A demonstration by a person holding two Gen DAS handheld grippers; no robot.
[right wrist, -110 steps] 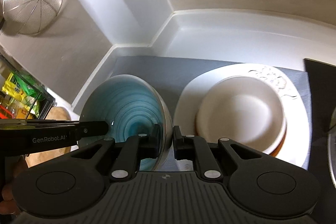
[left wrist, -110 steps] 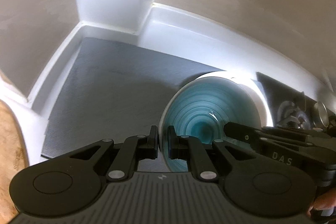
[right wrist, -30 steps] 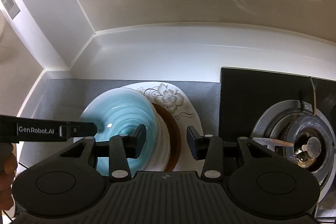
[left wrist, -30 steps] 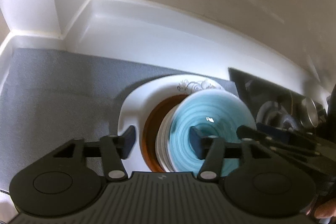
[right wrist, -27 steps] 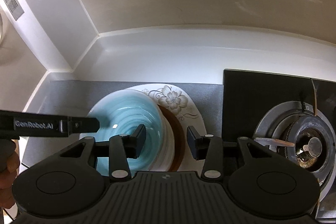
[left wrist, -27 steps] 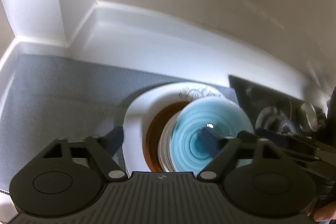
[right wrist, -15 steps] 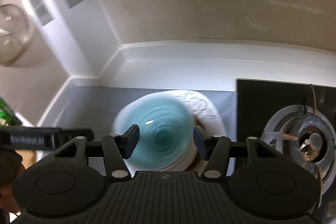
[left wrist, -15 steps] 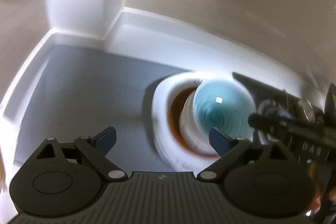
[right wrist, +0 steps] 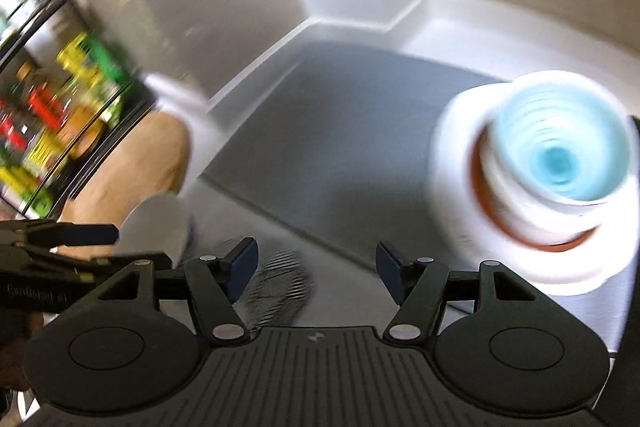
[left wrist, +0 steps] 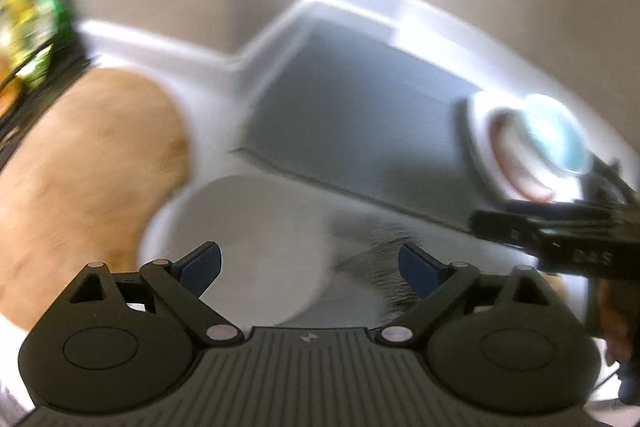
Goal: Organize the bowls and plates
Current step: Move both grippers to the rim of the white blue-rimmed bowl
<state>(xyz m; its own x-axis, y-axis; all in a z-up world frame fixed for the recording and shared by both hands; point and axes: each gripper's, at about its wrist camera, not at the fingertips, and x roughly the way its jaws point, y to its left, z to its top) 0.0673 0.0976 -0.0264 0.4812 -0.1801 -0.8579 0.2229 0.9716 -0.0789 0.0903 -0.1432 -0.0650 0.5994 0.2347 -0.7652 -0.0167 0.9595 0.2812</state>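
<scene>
The blue bowl [right wrist: 560, 155] sits on top of the stack of bowls and plates, with a brown plate [right wrist: 484, 183] and a wide white plate [right wrist: 448, 171] under it, at the right end of the grey mat [right wrist: 340, 131]. The same blue bowl [left wrist: 556, 135] is far right in the left wrist view. My left gripper [left wrist: 310, 263] is open wide over a white dish [left wrist: 248, 239] that lies off the mat; nothing is between its fingers. My right gripper [right wrist: 316, 263] has its jaws opening, with nothing between them, left of the stack. Both views are blurred.
A wooden cutting board [left wrist: 80, 179] lies left of the white dish [right wrist: 160, 227]. A dark-streaked dish [left wrist: 372, 267] is beside it, too blurred to make out. A rack of bottles [right wrist: 60, 99] stands at the far left. White walls border the mat [left wrist: 360, 115].
Both grippers have swung left, away from the stack, and their jaws stand wider. The blue bowl stays on the stack. The white dish and cutting board have come into view.
</scene>
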